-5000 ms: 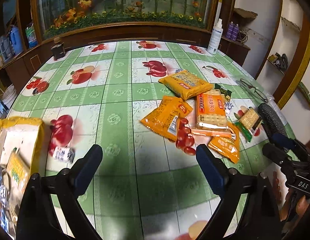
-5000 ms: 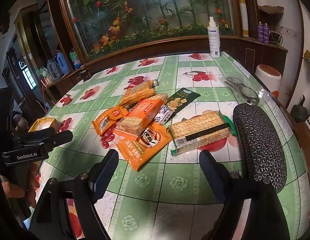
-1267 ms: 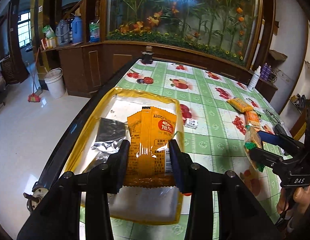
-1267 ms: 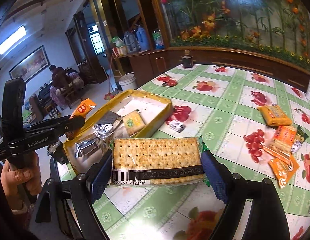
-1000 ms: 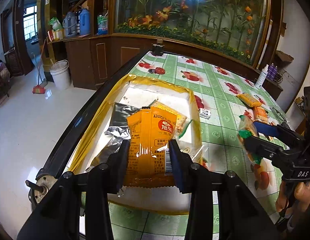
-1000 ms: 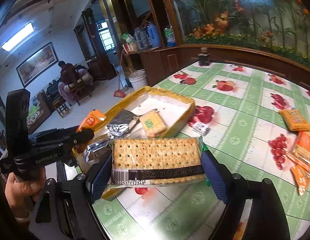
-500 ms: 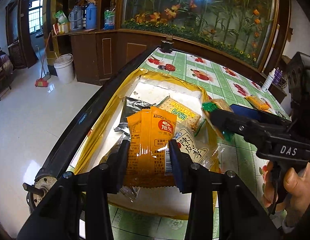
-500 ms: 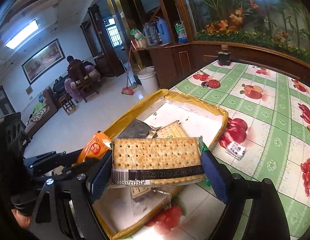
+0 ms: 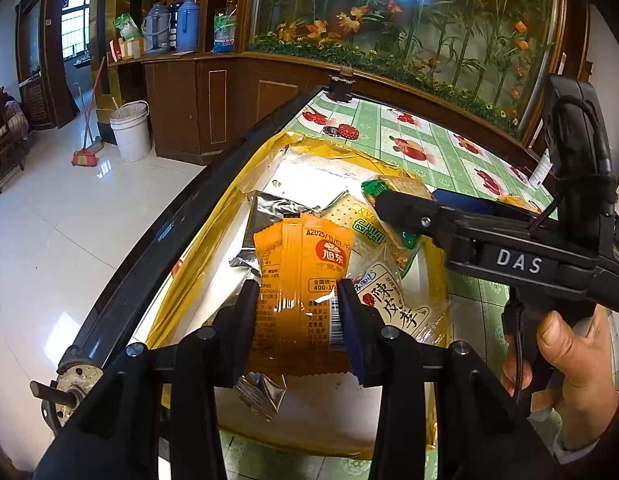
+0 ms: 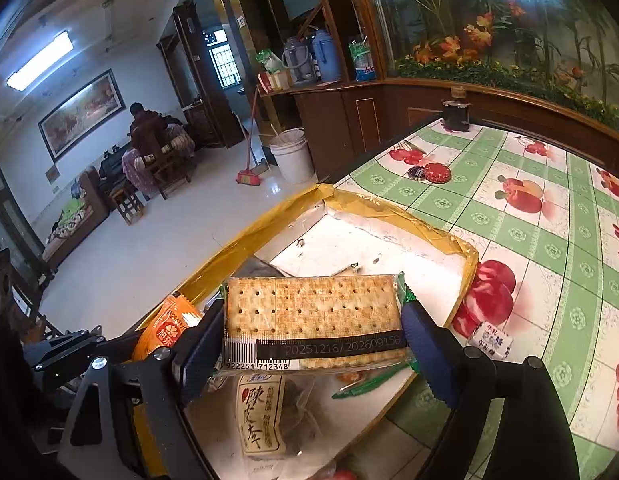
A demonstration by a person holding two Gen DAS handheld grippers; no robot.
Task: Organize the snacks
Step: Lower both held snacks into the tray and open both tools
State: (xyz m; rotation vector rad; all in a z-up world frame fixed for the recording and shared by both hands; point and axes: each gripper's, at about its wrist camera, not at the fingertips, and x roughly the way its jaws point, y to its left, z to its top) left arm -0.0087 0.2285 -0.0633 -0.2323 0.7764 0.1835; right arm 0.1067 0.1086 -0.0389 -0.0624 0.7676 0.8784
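Note:
My left gripper [image 9: 297, 300] is shut on an orange snack packet [image 9: 303, 276] and holds it above the yellow-rimmed white box [image 9: 229, 208]. My right gripper [image 10: 313, 332] is shut on a clear-wrapped cracker pack [image 10: 313, 312] and holds it over the same box [image 10: 389, 208]. The right gripper also shows in the left wrist view [image 9: 397, 200], just beyond the orange packet. The orange packet shows at lower left in the right wrist view [image 10: 169, 328]. In the box lie a silver foil packet [image 9: 269, 208], a green-printed cracker pack [image 9: 357, 220] and a clear bag with Chinese print [image 10: 257, 416].
The box sits at the table's left edge, over a black rim [image 9: 157, 236] with tiled floor below. A small white candy [image 10: 491, 340] lies beside the box. A red lid [image 10: 436, 172] and a dark jar [image 10: 455, 114] stand farther back on the green fruit-print cloth [image 10: 549, 240].
Both grippers have moved in over the box with their packets. The right gripper has come closer in front of the left one. Both grips are unchanged.

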